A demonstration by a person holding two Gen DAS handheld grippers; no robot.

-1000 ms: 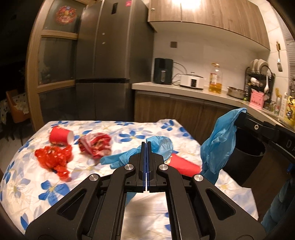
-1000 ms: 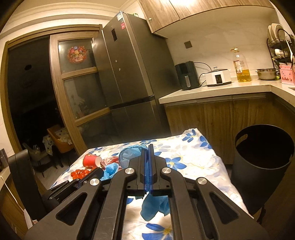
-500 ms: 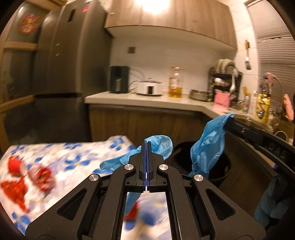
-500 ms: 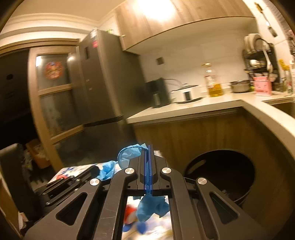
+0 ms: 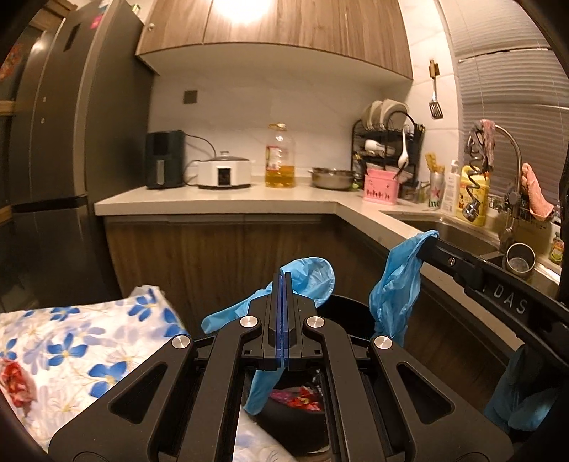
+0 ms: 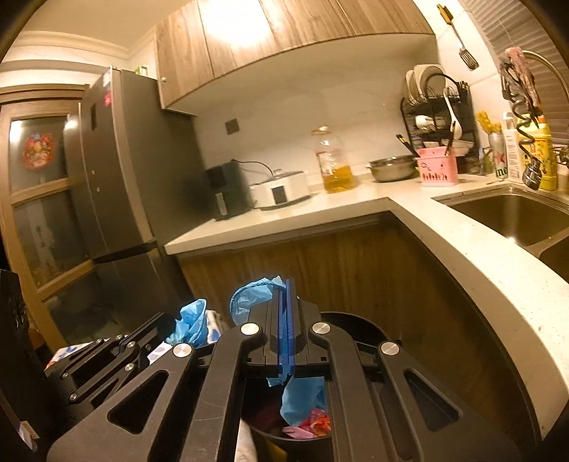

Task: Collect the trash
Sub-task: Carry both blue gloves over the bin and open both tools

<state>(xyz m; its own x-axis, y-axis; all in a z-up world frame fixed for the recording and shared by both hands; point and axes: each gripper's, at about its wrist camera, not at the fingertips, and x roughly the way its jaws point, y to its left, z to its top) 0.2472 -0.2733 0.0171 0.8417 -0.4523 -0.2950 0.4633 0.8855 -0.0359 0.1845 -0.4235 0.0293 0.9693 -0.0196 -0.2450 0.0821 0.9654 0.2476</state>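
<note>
Here, the left gripper (image 5: 281, 284) and right gripper (image 6: 285, 289) each clench a blue glove (image 5: 313, 279) (image 6: 249, 296) directly above the black bin (image 5: 341, 302) holding red wrappers (image 5: 298, 396).

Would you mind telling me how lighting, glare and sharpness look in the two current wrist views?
Left wrist view: warm dim light, a blown-out glare patch on the upper cabinets, dark fisheye corners, a curved counter edge, and a soft-focus tablecloth. Right wrist view: the same cabinet glare, the oil bottle and air fryer slightly smeared, and the trash bin interior in shadow.
</note>
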